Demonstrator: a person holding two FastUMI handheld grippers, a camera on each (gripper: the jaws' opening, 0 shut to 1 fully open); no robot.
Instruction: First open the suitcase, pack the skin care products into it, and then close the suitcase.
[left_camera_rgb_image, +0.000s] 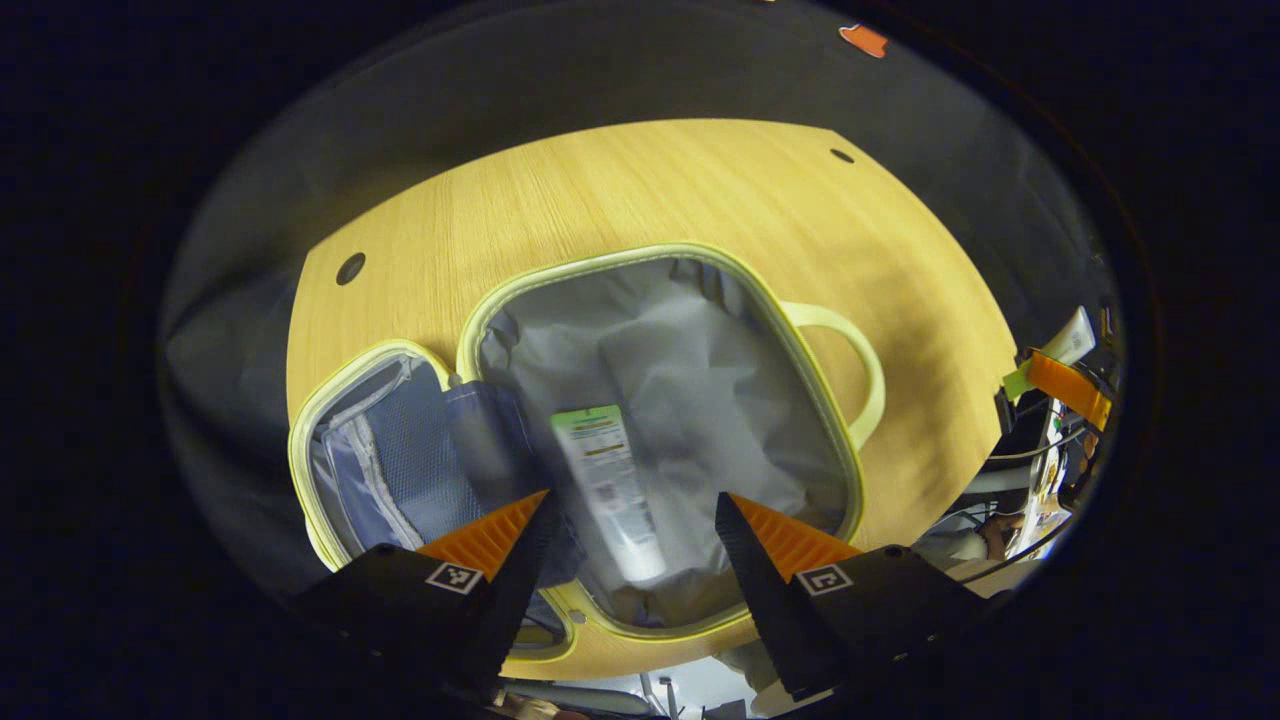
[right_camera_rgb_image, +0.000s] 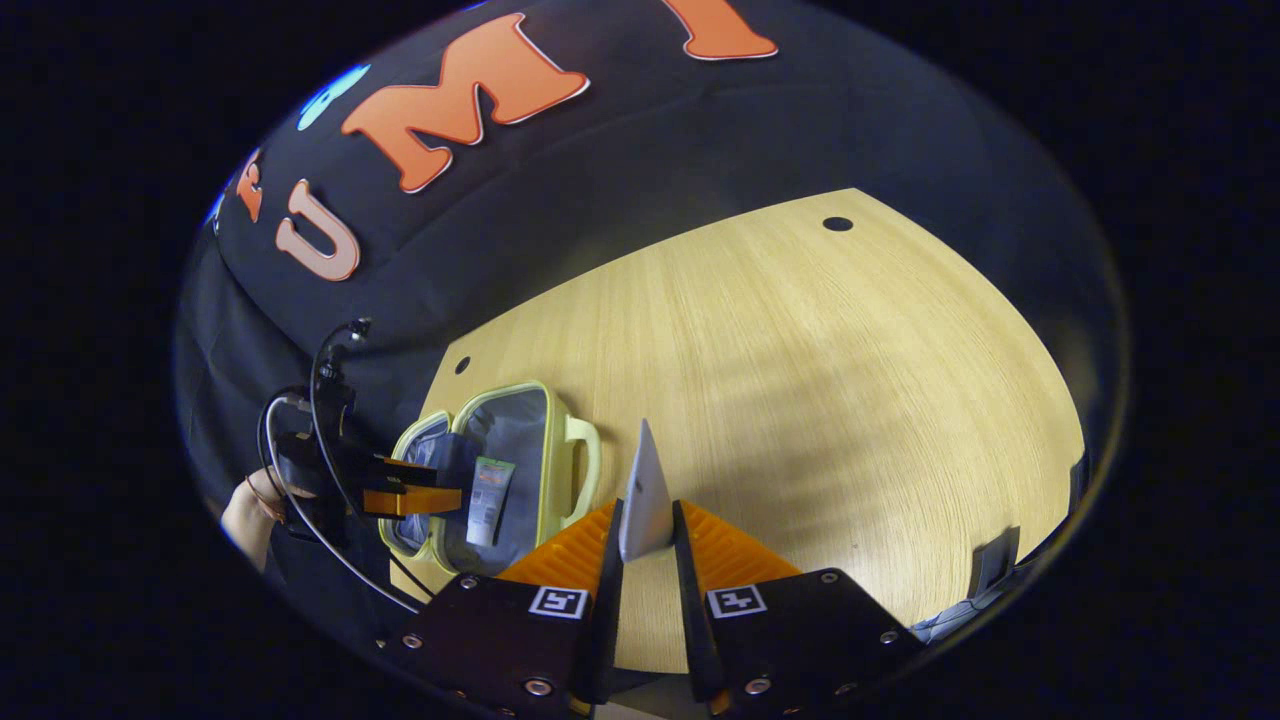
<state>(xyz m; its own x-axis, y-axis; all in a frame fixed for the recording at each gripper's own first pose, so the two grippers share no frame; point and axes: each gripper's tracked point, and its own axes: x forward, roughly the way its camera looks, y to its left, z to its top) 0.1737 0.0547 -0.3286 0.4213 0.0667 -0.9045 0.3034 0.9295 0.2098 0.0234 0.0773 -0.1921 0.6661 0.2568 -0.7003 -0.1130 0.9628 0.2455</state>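
Observation:
The small suitcase (left_camera_rgb_image: 600, 262) with pale yellow-green trim lies open on the wooden table (left_camera_rgb_image: 650, 190). Its grey-lined main half faces up and its lid (left_camera_rgb_image: 400, 450), with a mesh pocket, is folded out to the left. A white skin care tube with a green label (left_camera_rgb_image: 610, 480) lies on the lining. My left gripper (left_camera_rgb_image: 635, 520) hovers open above it, fingers wide on either side and apart from it. In the right gripper view, my right gripper (right_camera_rgb_image: 648, 520) is shut on a white tube (right_camera_rgb_image: 645, 490) held upright over the table, right of the suitcase (right_camera_rgb_image: 550, 450).
The suitcase handle (left_camera_rgb_image: 860, 360) sticks out to the right. The right gripper view shows the left gripper (right_camera_rgb_image: 420, 495), cables and a hand (right_camera_rgb_image: 245, 515) over the suitcase. Bare tabletop (right_camera_rgb_image: 800, 380) stretches right of it. Black cloth surrounds the table.

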